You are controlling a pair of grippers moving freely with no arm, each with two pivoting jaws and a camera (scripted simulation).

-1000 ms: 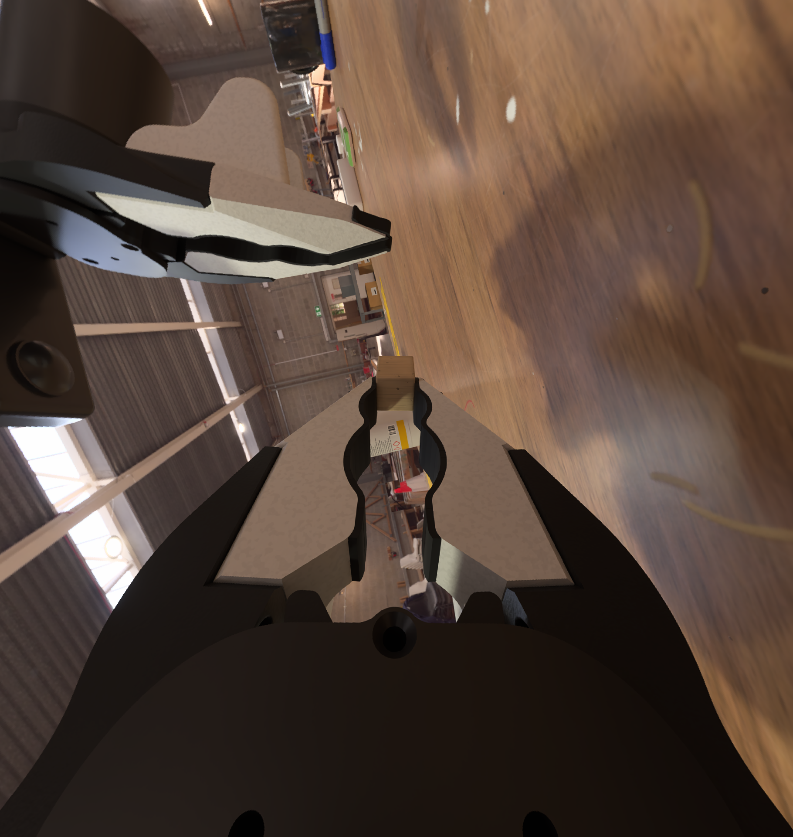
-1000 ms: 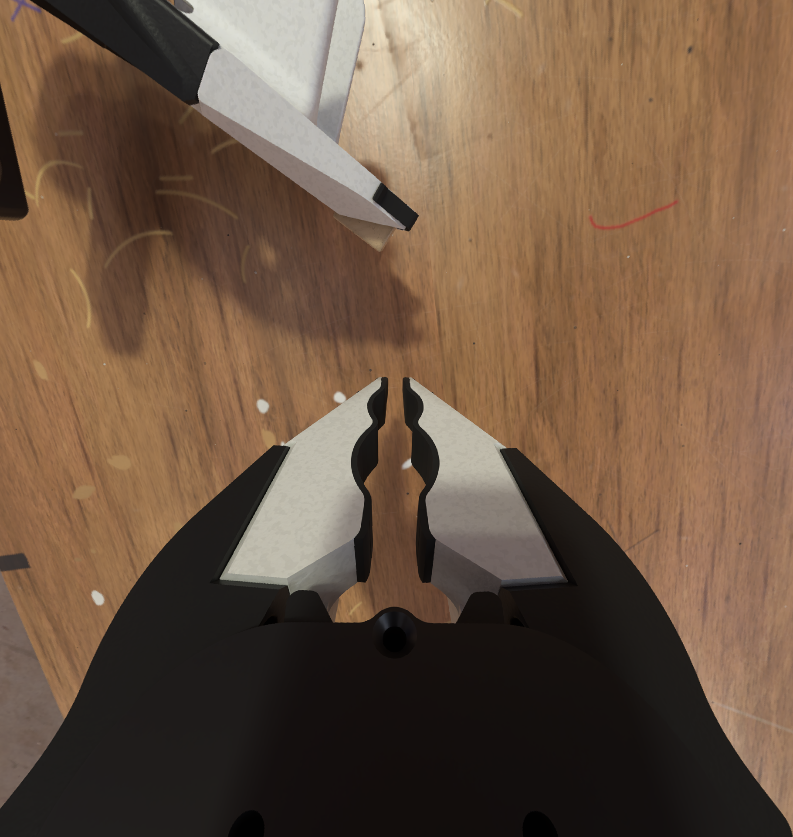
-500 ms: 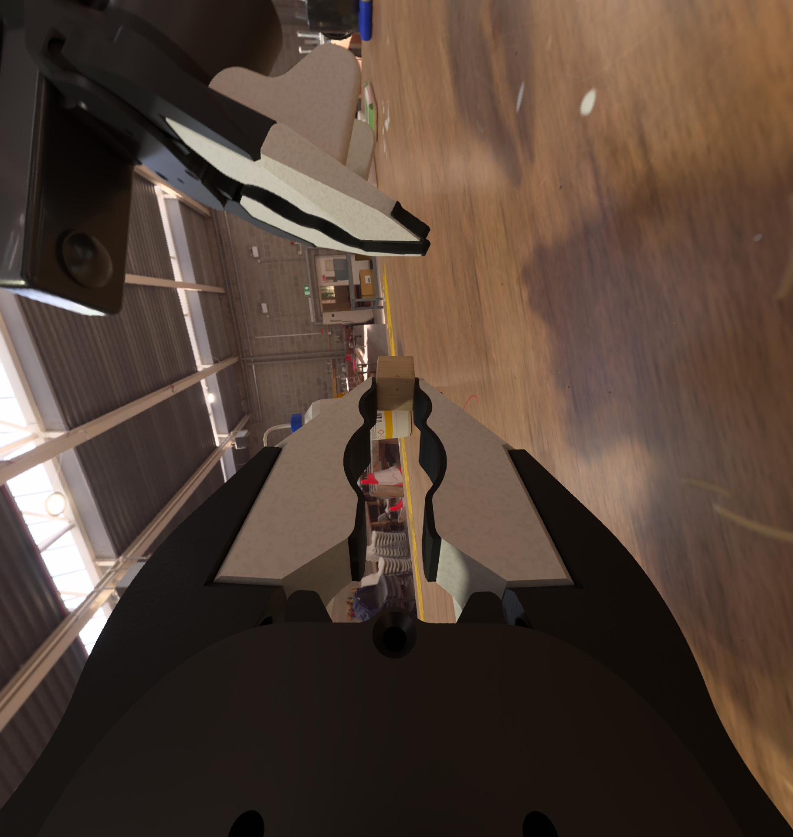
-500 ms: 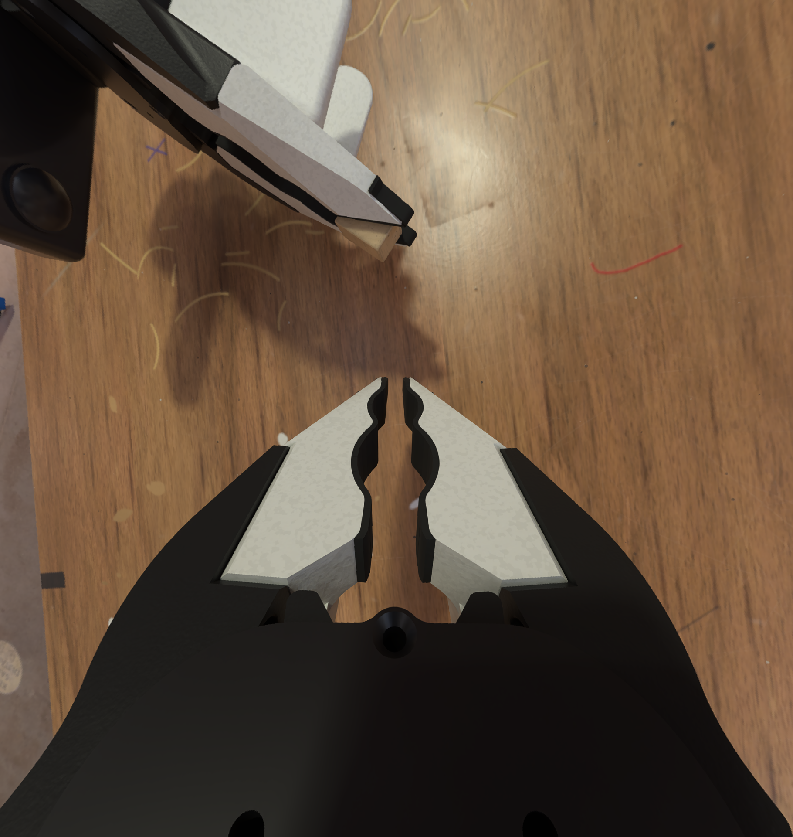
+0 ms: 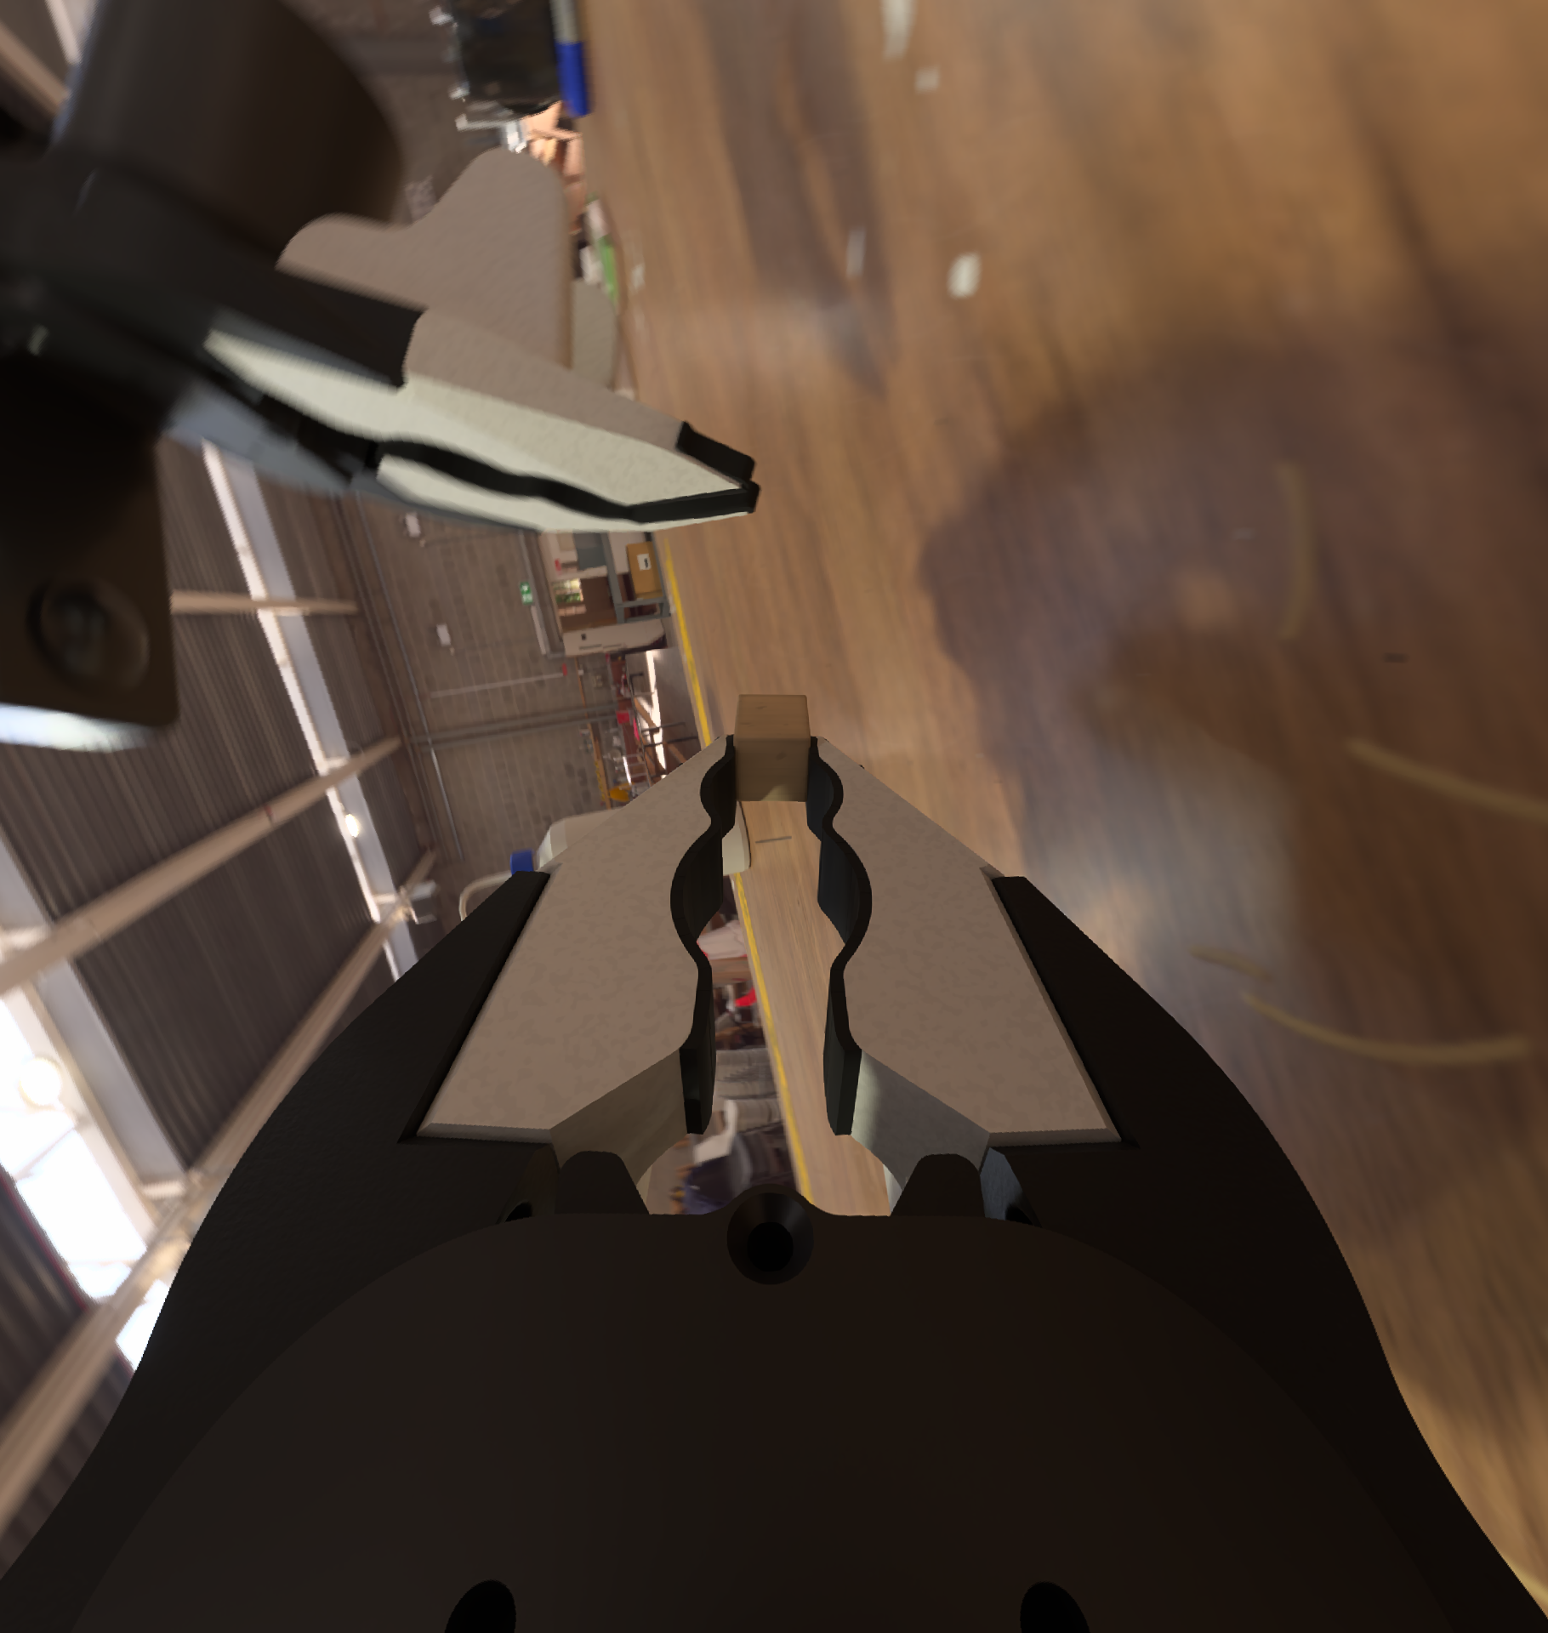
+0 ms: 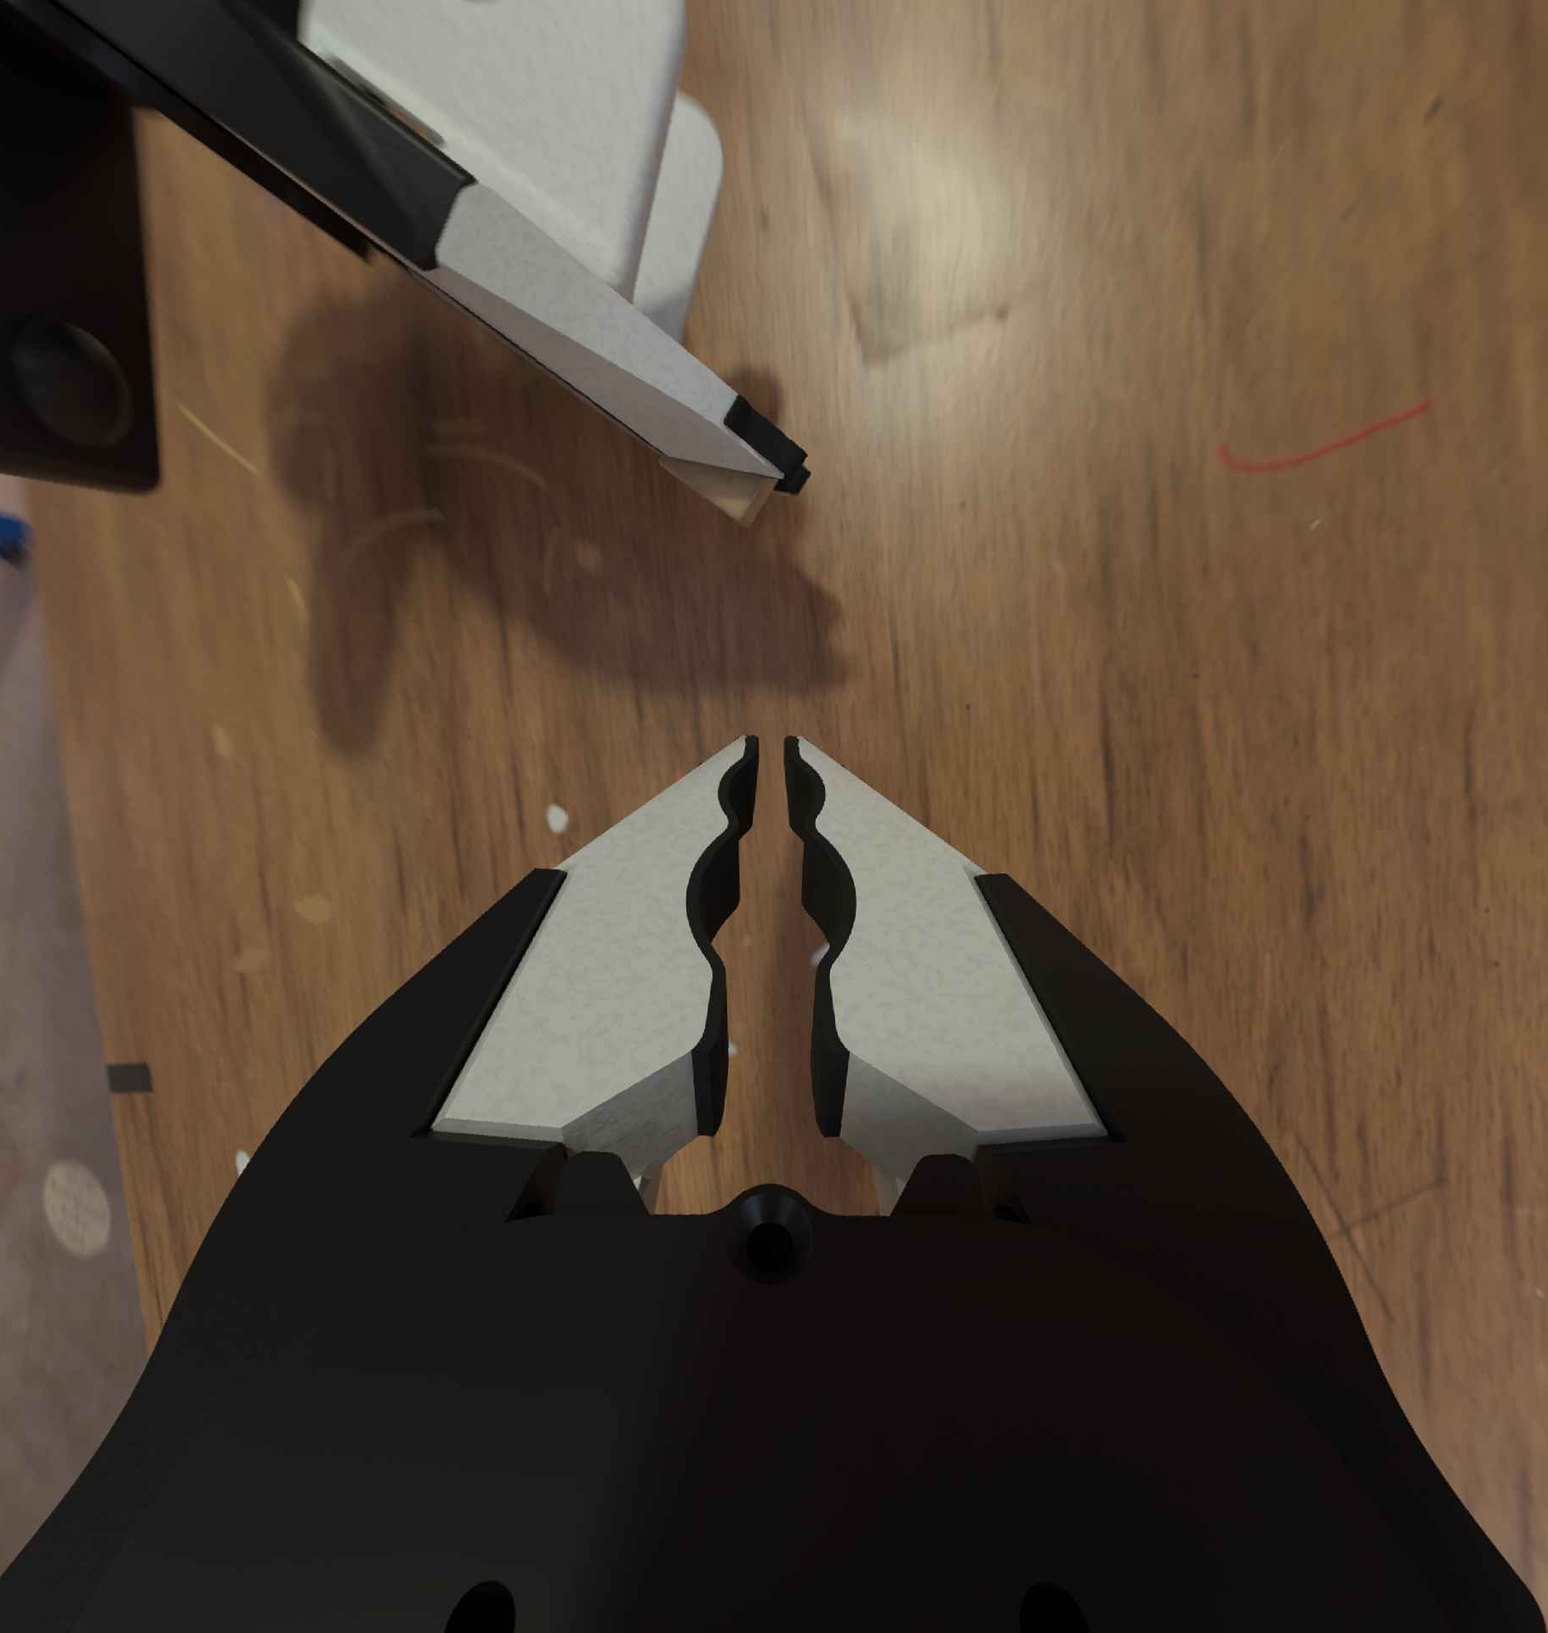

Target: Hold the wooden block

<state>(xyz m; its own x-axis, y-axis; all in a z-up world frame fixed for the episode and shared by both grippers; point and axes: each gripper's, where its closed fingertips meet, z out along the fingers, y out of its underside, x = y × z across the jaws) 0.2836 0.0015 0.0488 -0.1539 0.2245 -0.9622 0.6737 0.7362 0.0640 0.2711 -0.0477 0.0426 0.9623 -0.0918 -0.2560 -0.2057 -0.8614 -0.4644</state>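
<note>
Left tongs pinch wooden block; axis unclear

One wooden block; two claws; one table

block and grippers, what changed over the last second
Nothing was taken hold of or let go. The left gripper turned a little: the table edge and floor now show in the right view. The block stays clamped at its tips; the right gripper stays shut, empty.
</note>
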